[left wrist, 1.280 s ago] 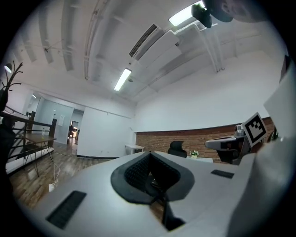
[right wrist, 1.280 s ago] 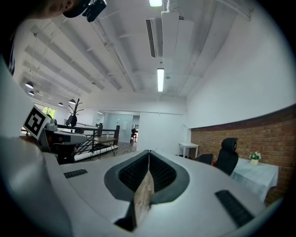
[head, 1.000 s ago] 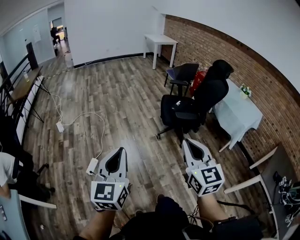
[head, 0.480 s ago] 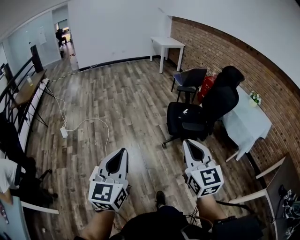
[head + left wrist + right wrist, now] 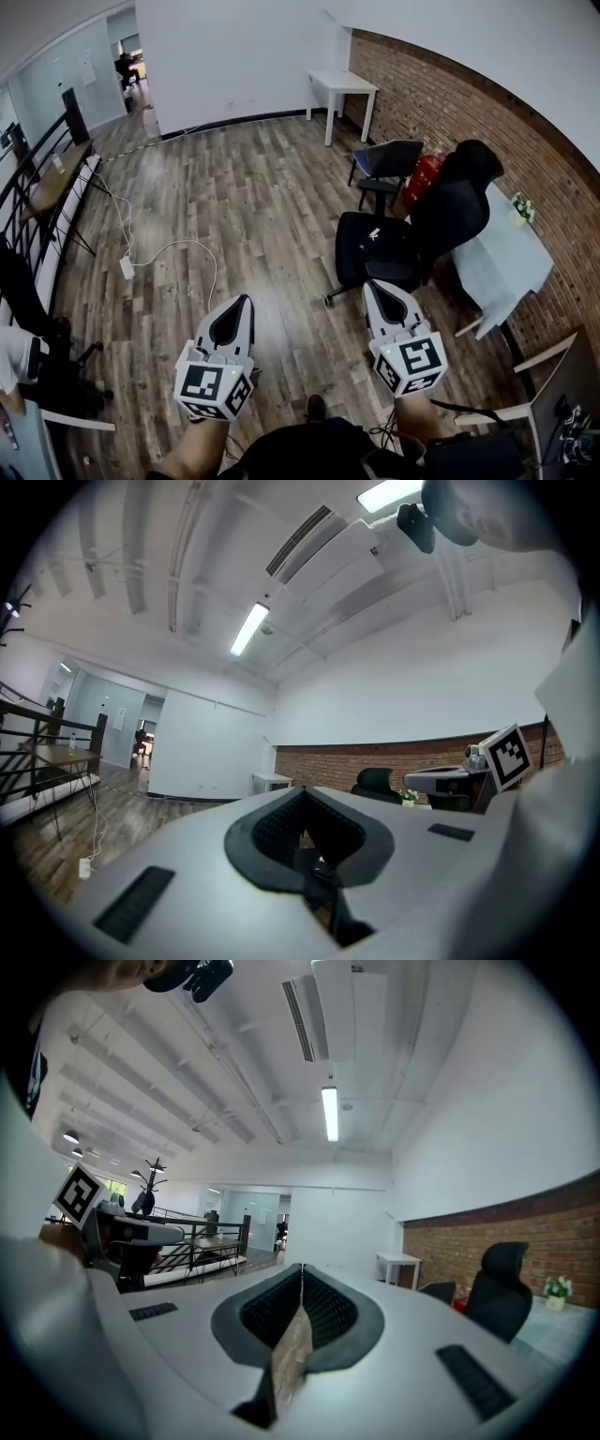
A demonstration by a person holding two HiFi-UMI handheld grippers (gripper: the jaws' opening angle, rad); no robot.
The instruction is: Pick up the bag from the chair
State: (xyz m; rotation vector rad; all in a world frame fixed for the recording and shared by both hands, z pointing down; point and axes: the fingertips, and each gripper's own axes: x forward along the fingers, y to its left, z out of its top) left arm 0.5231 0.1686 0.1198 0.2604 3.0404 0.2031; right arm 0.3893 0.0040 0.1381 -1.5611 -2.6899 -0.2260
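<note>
A black bag with a small white mark lies on the seat of a black office chair by the brick wall. A dark garment hangs over the chair's back. My left gripper and right gripper are held level side by side, both shut and empty. The right one's tip is just short of the chair's seat in the head view. The chair's back shows far off past the shut left gripper. In the right gripper view it stands right of the shut right gripper.
A second dark chair and a red object stand behind the office chair. A table with a pale cloth is at its right. A white table stands at the far wall. A cable with a power strip lies on the wood floor at left.
The office chair with the bag has drawn nearer to the grippers and now sits right in front of the right one. Both grippers stay shut.
</note>
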